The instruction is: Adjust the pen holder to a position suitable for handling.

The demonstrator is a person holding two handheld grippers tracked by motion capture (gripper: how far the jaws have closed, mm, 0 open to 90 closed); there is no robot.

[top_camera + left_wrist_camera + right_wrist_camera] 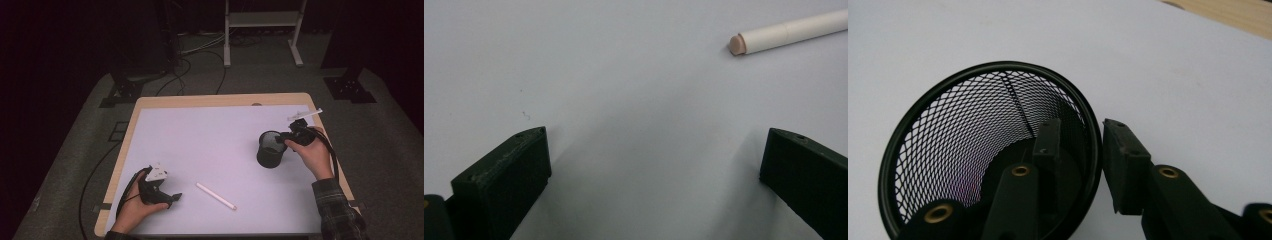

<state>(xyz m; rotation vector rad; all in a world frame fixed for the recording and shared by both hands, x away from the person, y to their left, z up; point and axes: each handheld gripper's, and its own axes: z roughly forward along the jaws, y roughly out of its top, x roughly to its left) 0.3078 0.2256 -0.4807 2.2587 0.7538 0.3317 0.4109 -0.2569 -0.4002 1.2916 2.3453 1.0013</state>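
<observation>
At the left of the surface (210, 125), the left gripper (172, 198) rests low in the person's left hand (134, 207), jaws spread wide with nothing between them. The white marker (215, 195) lies flat just beyond them, apart, its capped end (737, 44) nearest. To the right, the black mesh cup (270, 149) stands upright; no contents are visible inside it. The right gripper (285, 138), held in the right hand (312, 155), pinches the cup's rim (1096, 150), one jaw inside, one outside.

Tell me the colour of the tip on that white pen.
The pen has a pale pinkish-tan tip, clearest in the left gripper view.
</observation>
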